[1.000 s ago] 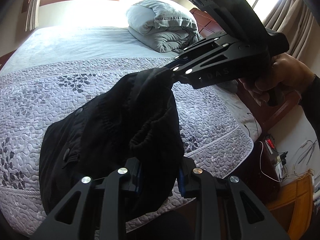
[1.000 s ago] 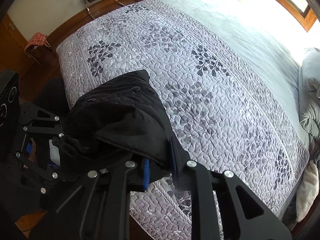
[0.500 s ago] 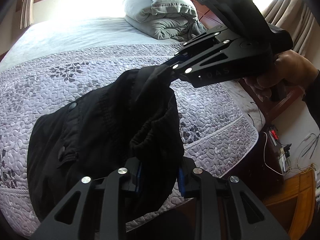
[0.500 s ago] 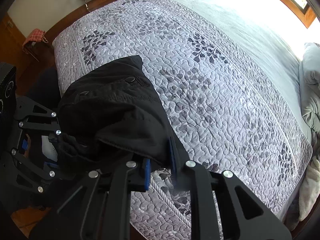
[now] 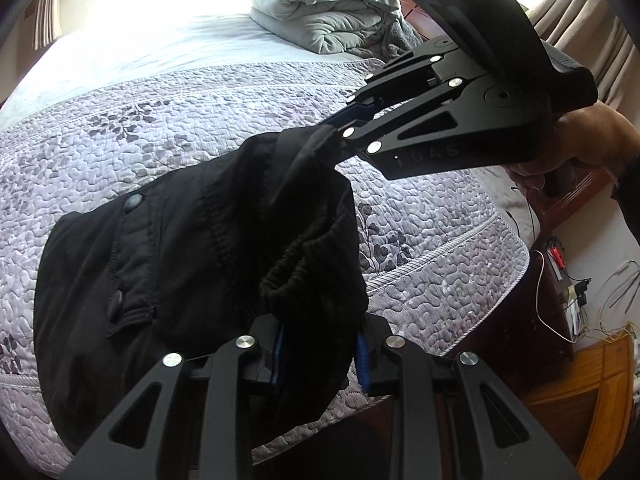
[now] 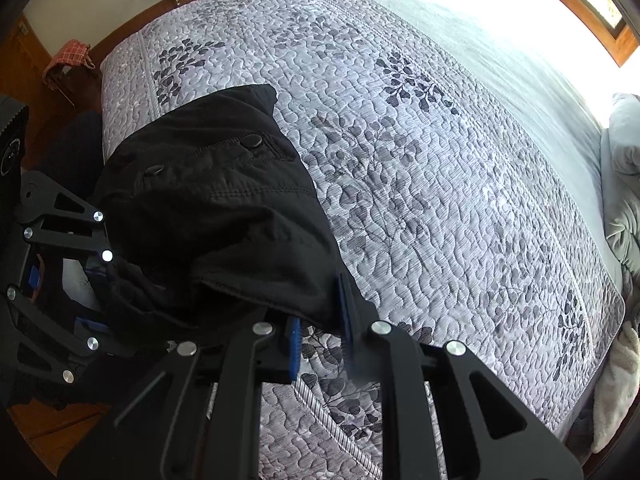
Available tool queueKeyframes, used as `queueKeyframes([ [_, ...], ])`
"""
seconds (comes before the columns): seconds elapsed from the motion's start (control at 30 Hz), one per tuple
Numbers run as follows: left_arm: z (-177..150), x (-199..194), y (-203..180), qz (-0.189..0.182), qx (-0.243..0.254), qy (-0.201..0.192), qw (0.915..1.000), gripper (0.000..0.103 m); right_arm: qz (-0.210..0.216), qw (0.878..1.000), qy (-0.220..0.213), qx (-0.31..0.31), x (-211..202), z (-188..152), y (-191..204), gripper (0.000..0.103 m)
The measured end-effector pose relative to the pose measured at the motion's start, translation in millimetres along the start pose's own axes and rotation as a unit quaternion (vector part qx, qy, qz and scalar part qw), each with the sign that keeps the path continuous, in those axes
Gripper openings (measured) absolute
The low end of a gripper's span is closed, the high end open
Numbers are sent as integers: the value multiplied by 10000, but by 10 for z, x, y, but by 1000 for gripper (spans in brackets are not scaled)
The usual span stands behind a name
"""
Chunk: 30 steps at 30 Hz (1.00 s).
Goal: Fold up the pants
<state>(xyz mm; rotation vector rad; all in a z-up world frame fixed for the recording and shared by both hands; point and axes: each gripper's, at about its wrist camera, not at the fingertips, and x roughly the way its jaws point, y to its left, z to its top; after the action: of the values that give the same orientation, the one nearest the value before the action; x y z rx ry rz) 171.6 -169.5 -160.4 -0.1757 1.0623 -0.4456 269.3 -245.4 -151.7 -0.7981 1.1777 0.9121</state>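
Black pants (image 5: pixel 172 248) hang bunched between my two grippers over the near edge of a quilted grey bed (image 5: pixel 200 108). My left gripper (image 5: pixel 318 354) is shut on the gathered elastic waistband at the bottom of the left wrist view. My right gripper (image 5: pixel 334 136) comes in from the upper right there, held by a hand (image 5: pixel 576 148), and is shut on another part of the waistband. In the right wrist view the pants (image 6: pixel 216 208) drape onto the bed (image 6: pixel 420 160), with my right gripper (image 6: pixel 320 320) pinching their hem edge and the left gripper (image 6: pixel 94 292) at the far left.
A folded grey duvet (image 5: pixel 328 12) lies at the head of the bed. A wooden bedside unit (image 5: pixel 588 392) with wires stands at the right. A chair with a red checked cloth (image 6: pixel 70 58) sits on the wooden floor beyond the bed's far corner.
Both grippers have sunk toward the bed with the pants in them. More of the black fabric now rests on the quilt, and the bed looks closer in both views.
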Motion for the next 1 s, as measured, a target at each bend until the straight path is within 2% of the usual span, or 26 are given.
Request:
queueKeyframes([
  [0.7,-120,649,-9,294,-1,473,9984,27,-43,9998,-22,-216,557,-313,-114,14],
  [1.0,-192,826,-31,452,90,524,9976,27,54,9998,-37,-200,731,-432,-178,14],
])
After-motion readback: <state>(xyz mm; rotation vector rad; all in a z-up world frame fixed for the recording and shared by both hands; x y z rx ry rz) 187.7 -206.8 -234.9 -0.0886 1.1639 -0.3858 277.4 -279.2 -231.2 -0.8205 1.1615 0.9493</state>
